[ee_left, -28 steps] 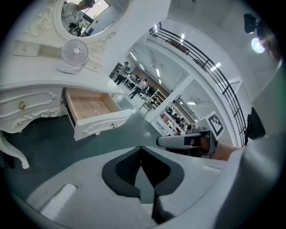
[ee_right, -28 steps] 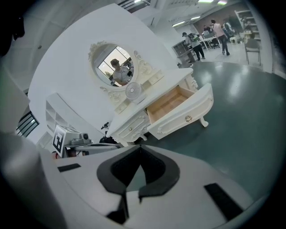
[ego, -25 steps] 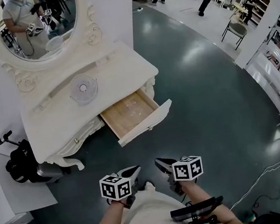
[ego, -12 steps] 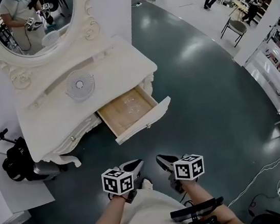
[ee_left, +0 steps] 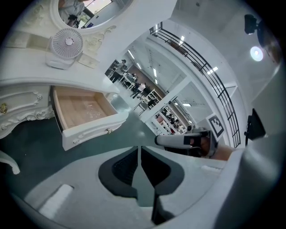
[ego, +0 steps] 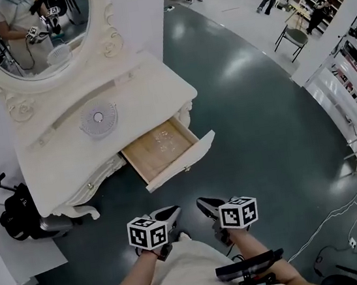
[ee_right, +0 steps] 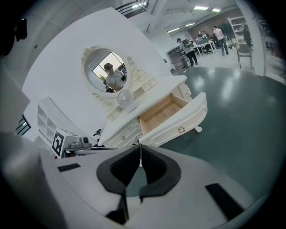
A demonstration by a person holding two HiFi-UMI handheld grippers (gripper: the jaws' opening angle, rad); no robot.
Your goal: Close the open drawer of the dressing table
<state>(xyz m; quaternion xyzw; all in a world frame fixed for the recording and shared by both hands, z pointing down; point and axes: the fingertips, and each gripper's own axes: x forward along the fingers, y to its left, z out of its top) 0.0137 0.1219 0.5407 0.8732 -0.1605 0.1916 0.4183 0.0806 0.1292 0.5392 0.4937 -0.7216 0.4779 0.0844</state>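
While drawer (ego: 181,163) stands open, shiny flecks (ego: 164,136) inside, left tool (ego: 174,211), right tool (ego: 201,204) clenched.

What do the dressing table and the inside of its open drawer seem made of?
Dressing table: probably white-painted wood, smooth and matte, judging by the carved scrollwork. Drawer inside: bare pale wood or veneer, with visible grain.
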